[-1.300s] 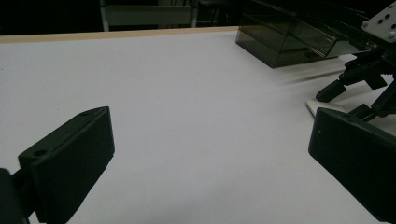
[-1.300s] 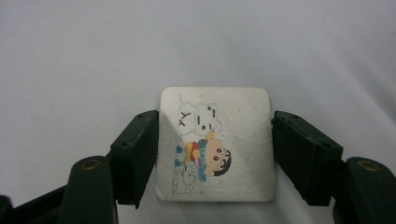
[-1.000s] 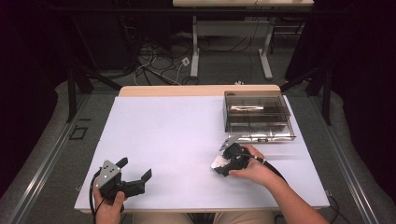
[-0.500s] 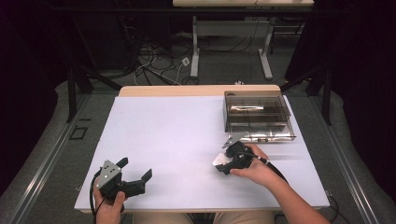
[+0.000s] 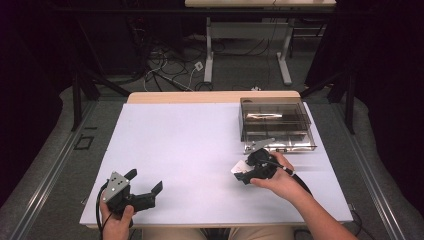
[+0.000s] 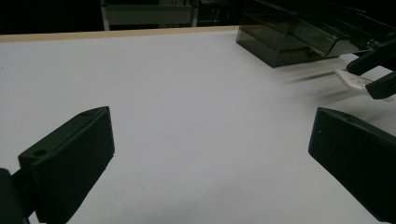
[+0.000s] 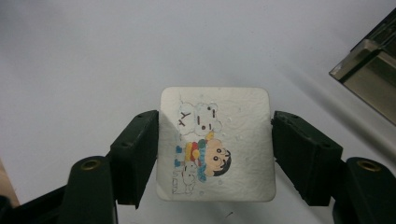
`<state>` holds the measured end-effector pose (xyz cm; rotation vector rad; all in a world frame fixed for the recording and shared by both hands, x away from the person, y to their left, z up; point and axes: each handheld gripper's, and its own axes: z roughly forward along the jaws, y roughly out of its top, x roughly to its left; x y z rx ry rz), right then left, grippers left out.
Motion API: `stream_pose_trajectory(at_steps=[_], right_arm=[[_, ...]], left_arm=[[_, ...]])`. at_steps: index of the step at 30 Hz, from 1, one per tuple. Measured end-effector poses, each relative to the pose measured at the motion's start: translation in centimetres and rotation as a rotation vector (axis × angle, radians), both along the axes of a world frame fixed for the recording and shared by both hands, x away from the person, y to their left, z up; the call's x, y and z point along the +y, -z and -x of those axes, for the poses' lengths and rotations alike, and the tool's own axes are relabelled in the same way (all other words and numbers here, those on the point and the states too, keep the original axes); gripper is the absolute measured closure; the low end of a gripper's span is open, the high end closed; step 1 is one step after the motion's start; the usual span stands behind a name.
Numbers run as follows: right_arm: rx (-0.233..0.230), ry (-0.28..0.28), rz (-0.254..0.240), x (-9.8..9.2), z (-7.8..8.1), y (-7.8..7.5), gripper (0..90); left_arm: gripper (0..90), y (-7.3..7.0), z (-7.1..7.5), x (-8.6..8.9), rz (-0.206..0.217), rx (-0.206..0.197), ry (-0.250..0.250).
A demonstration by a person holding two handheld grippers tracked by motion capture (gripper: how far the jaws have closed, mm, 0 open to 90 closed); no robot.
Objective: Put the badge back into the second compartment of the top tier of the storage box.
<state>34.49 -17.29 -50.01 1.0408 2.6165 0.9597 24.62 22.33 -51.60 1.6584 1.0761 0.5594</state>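
Note:
A white square tile (image 7: 215, 144) printed with a cartoon child and bear sits between the jaws of my right gripper (image 7: 215, 140), which press on its left and right edges. In the high view the right gripper (image 5: 246, 172) holds this tile (image 5: 239, 168) just above the white table (image 5: 190, 145), right of centre and in front of the box. The left gripper view shows the tile (image 6: 351, 78) tilted in that far gripper (image 6: 376, 70). My left gripper (image 5: 145, 180) rests at the front left, open, with bare table between its jaws (image 6: 212, 140).
A dark see-through plastic box (image 5: 277, 122) with compartments stands at the back right of the table, its flap lying open toward the front. It appears also in the left gripper view (image 6: 299, 42) and the right gripper view (image 7: 373, 70). Desk legs and cables lie beyond the table.
The right hand with the tile has shifted only slightly. The left gripper has stayed in place.

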Motion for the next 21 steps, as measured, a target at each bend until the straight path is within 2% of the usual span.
stream_pose_trajectory(at_steps=[3,6,7,8,12,15,16,21], right_arm=[[0.010,0.011,0.004,-0.3,0.1,-0.4,33.2],[-0.002,0.027,-0.004,-0.6,0.1,-0.6,33.2],[0.013,0.032,-0.005,-0.7,0.1,-0.8,33.2],[0.000,0.035,-0.011,-0.7,0.1,-0.8,33.1],[0.003,0.048,-0.006,-1.1,0.1,-1.4,33.2],[-0.008,0.056,-0.027,-1.4,0.1,-1.6,33.2],[0.000,0.065,-0.022,-1.5,0.1,-1.9,33.2],[-0.017,0.081,-0.031,-2.0,0.0,-2.5,33.1]], left_arm=[[0.5,0.0,0.0,0.0,0.001,0.000,-0.001],[0.5,0.0,0.0,0.0,0.001,0.001,-0.001],[0.5,0.0,0.0,0.0,0.001,0.002,-0.001],[0.5,0.0,0.0,0.0,0.001,0.001,-0.002],[0.5,0.0,0.0,0.0,0.000,0.001,-0.002],[0.5,0.0,0.0,0.0,0.000,0.000,-0.003],[0.5,0.0,0.0,0.0,0.000,0.000,-0.003],[0.5,0.1,0.0,0.0,-0.002,-0.001,-0.005]])
